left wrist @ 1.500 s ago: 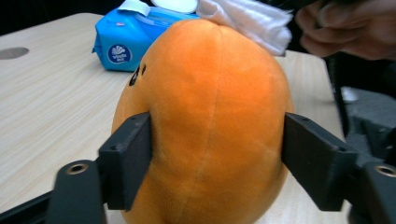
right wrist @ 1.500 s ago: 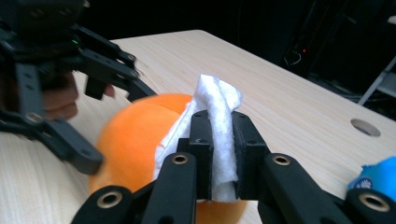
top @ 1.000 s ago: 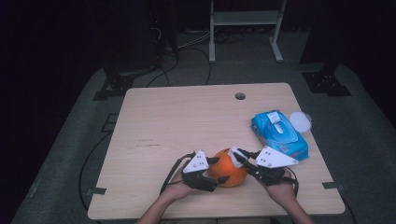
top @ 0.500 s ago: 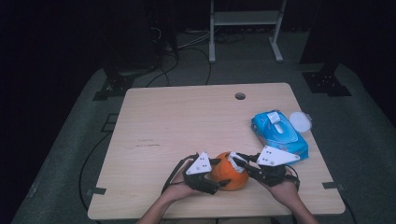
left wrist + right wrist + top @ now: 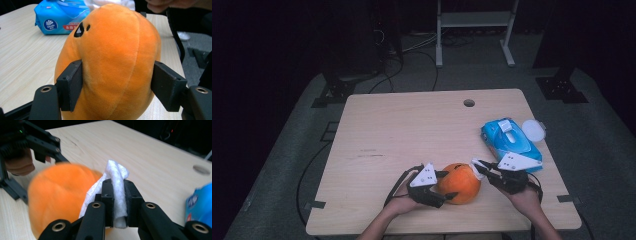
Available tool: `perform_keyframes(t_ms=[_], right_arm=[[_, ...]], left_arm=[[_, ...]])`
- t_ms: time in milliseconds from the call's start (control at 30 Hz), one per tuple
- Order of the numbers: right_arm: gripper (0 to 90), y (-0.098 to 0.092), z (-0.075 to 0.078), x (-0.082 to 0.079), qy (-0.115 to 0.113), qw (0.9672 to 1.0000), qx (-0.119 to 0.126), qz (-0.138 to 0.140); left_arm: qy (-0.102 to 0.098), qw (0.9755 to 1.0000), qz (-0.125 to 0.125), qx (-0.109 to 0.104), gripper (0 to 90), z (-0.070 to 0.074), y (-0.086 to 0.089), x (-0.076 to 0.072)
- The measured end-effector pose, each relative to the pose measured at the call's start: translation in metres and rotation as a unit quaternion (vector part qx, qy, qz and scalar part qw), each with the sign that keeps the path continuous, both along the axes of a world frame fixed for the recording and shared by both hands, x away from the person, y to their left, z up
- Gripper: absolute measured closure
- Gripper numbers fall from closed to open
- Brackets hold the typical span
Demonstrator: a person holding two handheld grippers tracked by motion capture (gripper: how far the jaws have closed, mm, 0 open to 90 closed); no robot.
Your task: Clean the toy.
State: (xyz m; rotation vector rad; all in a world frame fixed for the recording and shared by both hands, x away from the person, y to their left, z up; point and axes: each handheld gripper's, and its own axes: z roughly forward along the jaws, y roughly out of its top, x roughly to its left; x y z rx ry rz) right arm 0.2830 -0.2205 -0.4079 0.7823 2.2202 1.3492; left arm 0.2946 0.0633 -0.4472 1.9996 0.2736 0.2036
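An orange plush pumpkin [image 5: 459, 183] with a small black face mark [image 5: 79, 30] rests near the table's front edge. My left gripper [image 5: 447, 186] is shut on the pumpkin [image 5: 112, 65], one jaw pressing each flank. My right gripper [image 5: 478, 169] comes in from the right, shut on a folded white wipe [image 5: 117, 185] whose end [image 5: 475, 166] touches the pumpkin's [image 5: 60, 195] upper right side. A hand holds each gripper from below.
A blue pack of wet wipes [image 5: 510, 140] lies on the right of the wooden table [image 5: 412, 130], a round white lid [image 5: 533, 130] beside it. A cable hole [image 5: 469, 103] sits near the far edge. Dark floor and stands surround the table.
The right gripper with the wipe has moved slightly left against the pumpkin. The left gripper and pumpkin have barely shifted.
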Motion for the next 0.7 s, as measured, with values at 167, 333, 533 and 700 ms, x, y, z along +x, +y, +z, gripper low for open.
perform_keyframes(t_ms=[167,333,533,700], right_arm=[[79.5,0.001,0.003,-0.003,0.015,0.9995,0.025,0.007],[79.4,0.015,0.014,-0.013,-0.004,0.9986,0.038,0.037],[79.5,-0.007,-0.007,0.006,0.037,0.9987,0.033,-0.01],[79.7,-0.002,-0.005,0.002,0.03,0.9989,0.037,-0.002]], left_arm=[[0.013,0.9998,0.016,-0.007,28.9,-0.001,0.0,0.003],[0.031,0.999,0.025,-0.022,29.1,-0.002,0.005,0.008],[0.043,0.9983,0.026,-0.029,28.9,-0.002,0.009,0.011],[0.052,0.9974,0.033,-0.037,28.3,-0.002,0.008,0.012]])
